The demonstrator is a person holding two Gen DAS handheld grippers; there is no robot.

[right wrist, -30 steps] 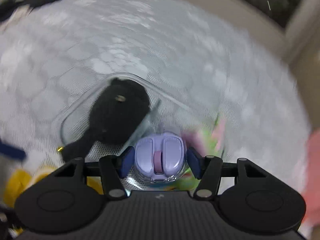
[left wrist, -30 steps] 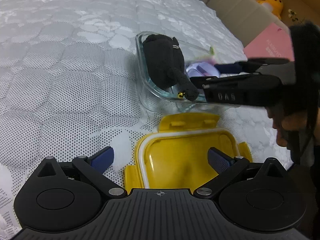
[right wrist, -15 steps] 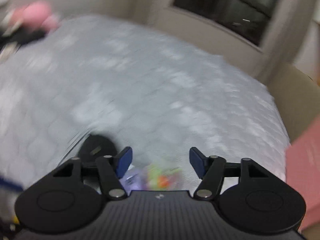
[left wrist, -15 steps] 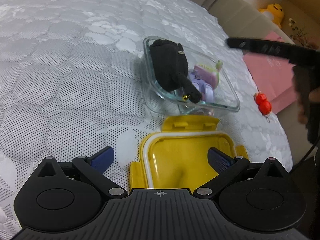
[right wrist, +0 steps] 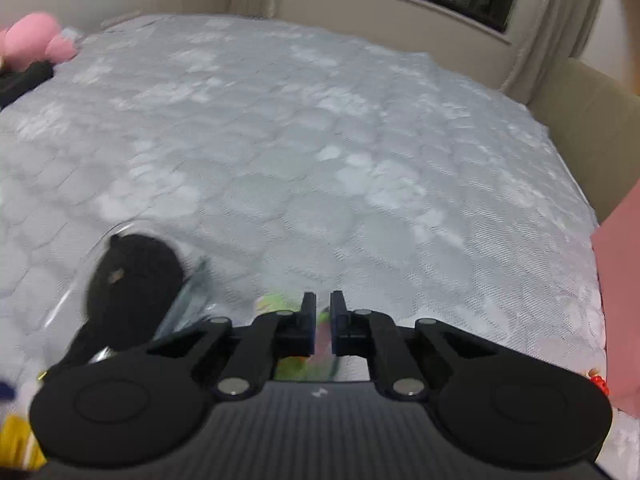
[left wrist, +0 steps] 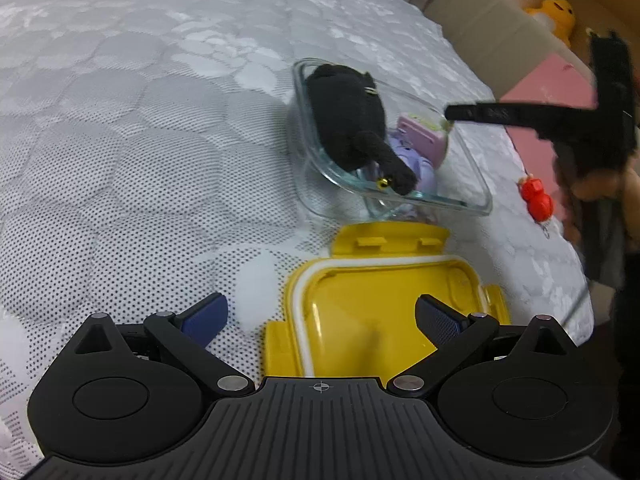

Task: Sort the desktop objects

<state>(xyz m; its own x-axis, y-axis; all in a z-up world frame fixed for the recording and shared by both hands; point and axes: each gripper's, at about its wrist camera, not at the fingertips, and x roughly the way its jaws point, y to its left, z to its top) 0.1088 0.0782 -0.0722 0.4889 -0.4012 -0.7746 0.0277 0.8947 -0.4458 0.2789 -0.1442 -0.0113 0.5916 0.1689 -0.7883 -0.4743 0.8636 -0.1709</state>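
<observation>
Looking along our left claw [left wrist: 318, 318], we see its two blue-tipped fingers spread wide and holding nothing. The yellow lid [left wrist: 384, 316] lies upside down on the quilted mattress [left wrist: 132, 128] right under the gap between the fingers, nearer the right one. Beyond the lid sits the glass box [left wrist: 478, 188], and in it a black plush toy [left wrist: 348, 124] lies on the left with a purple toy [left wrist: 418, 168] and a pink block [left wrist: 422, 138] to its right. Our right claw [left wrist: 460, 113] hangs above the box's far right corner. A small red charm [left wrist: 536, 196] lies on the mattress to the right of the box.

Along the right claw [right wrist: 323, 322], the fingers are pressed almost together with nothing between them. The black plush toy [right wrist: 128, 280] in the glass box [right wrist: 86, 264] sits below and to the left of them, blurred. Something green [right wrist: 272, 302] shows just under the fingertips.
</observation>
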